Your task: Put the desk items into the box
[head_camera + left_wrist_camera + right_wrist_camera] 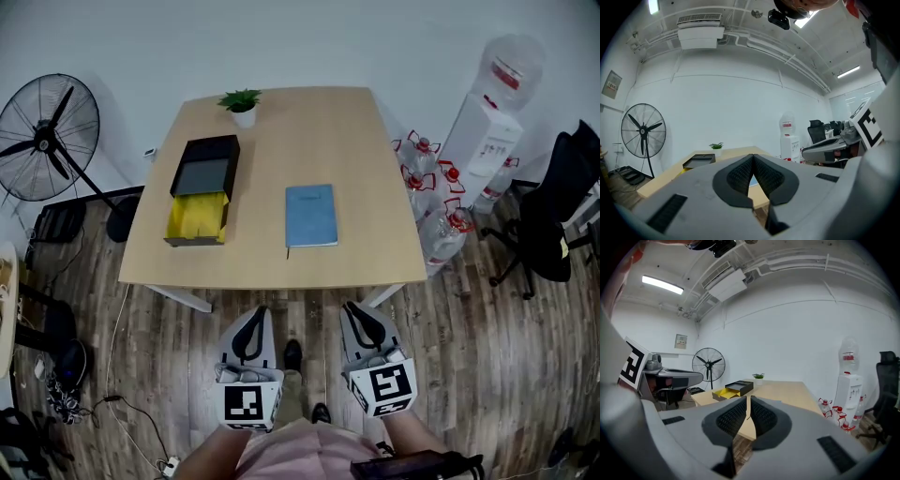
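One blue notebook [310,215] lies mid-table [356,141], head view; open black box [199,192], yellow-lined, sits to its left, apart. I hold left gripper [255,317] and right gripper [360,314] near, off the table. Left gripper view: jaws together, empty. Right gripper view: likewise.

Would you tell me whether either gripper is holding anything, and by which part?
Nothing is held: the left gripper and right gripper are both shut and empty.
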Demonstrator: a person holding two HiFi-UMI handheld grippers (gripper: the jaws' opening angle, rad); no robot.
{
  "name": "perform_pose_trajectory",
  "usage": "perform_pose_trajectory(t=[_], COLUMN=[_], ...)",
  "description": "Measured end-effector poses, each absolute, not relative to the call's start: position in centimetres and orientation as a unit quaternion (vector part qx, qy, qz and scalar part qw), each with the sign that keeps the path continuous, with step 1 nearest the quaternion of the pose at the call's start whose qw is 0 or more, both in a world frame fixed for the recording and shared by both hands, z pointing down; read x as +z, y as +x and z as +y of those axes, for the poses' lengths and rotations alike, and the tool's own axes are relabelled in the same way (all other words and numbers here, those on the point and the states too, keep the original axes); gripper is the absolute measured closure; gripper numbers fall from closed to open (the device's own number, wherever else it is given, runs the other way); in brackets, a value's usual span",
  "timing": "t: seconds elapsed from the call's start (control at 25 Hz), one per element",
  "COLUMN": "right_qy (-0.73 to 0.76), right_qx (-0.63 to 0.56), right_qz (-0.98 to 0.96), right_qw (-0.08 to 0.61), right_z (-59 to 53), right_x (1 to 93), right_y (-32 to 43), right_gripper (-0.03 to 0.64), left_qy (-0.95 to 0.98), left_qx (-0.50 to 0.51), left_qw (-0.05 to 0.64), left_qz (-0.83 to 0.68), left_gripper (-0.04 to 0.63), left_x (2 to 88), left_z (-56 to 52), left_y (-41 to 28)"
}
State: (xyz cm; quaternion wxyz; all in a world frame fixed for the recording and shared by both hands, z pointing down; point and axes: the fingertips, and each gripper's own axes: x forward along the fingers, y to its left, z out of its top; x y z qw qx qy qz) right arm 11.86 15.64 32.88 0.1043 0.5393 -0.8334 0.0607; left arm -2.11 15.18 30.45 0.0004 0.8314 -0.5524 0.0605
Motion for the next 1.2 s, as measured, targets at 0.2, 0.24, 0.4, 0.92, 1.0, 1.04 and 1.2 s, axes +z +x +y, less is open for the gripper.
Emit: perform_pose_trajectory(t=[0.2,0.24,0.4,0.92,1.0,1.04,1.2], right_qy=[0.559,0.563,0.581,0.622,0.625,0.626,0.628], right_qx=[0.066,0.065,0.061,0.037,0.038,0.039,0.046], right_qz=[-0.819,-0.817,-0.804,-0.776,-0.774,-0.773,-0.771], right_qw=[0.108,0.109,0.112,0.096,0.095,0.094,0.095], right_z=[9.4,8.3,3.9,-3.3,-3.7,-3.8,-4.3], right_x=[32.7,32.5,31.8,29.6,29.7,29.8,30.3], right_y=[11.3,11.3,11.9,12.9,13.1,13.2,13.6], right_gripper=[0.587,0.586,0.586,0.584,0.584,0.584,0.584], left_qy=[0.846,0.848,0.855,0.877,0.876,0.876,0.876], left_qx=[0.058,0.055,0.046,0.026,0.027,0.029,0.041], left_qw=[0.003,0.008,0.019,-0.010,-0.010,-0.010,-0.011], left_qz=[-0.529,-0.527,-0.516,-0.481,-0.481,-0.482,-0.481], left_gripper=[0.586,0.585,0.586,0.586,0.586,0.586,0.585], left_x=[30.8,30.7,29.9,27.9,28.1,28.3,28.7], left_z=[8.1,6.8,2.1,-6.1,-6.8,-7.0,-7.7], left_y=[-2.3,-2.2,-1.9,-1.7,-1.8,-1.9,-1.8])
